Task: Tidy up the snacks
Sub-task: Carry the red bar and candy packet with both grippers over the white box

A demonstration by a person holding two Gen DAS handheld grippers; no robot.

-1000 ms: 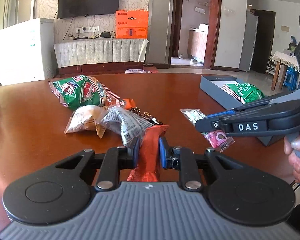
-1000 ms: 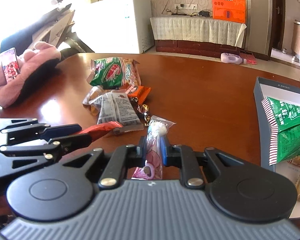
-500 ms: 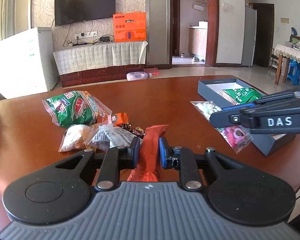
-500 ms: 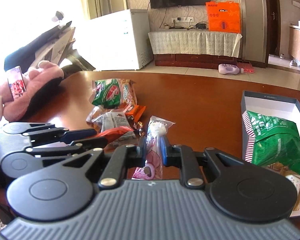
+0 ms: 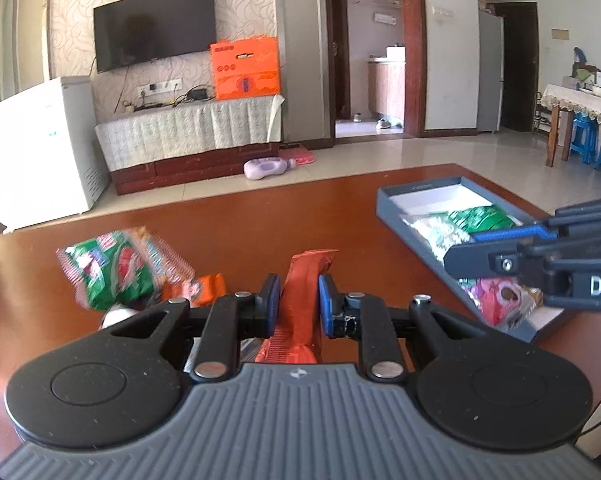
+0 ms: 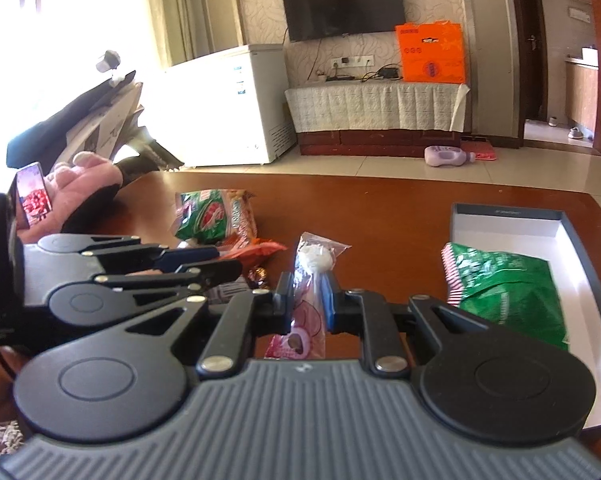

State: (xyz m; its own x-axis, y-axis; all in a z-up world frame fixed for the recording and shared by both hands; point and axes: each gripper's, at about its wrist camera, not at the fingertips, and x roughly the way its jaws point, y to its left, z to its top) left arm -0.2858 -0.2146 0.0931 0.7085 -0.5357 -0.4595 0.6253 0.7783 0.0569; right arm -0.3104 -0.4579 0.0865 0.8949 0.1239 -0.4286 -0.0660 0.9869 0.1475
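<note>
You had both tools loaded, mid-carry. Your left tool [image 5: 299, 300] was clamped on the orange-red packet [image 5: 306, 280], lifted clear of the counter [image 5: 340, 208]. Your right tool [image 6: 307, 300] was pinched tight on the pink-and-clear candy bag [image 6: 309, 280], also off the counter. The grey box [image 6: 504, 216], right of both, held 1 green bag [image 6: 508, 292]. Next move, as judged: bring each packet over the box's free white floor, lower, then release. Loose snacks [image 5: 116, 272] waited at left.

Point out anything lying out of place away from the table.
A lilac bottle lies on its side on the floor tiles in front of the TV cabinet, beside a red mat. Nothing looks spilled.
</note>
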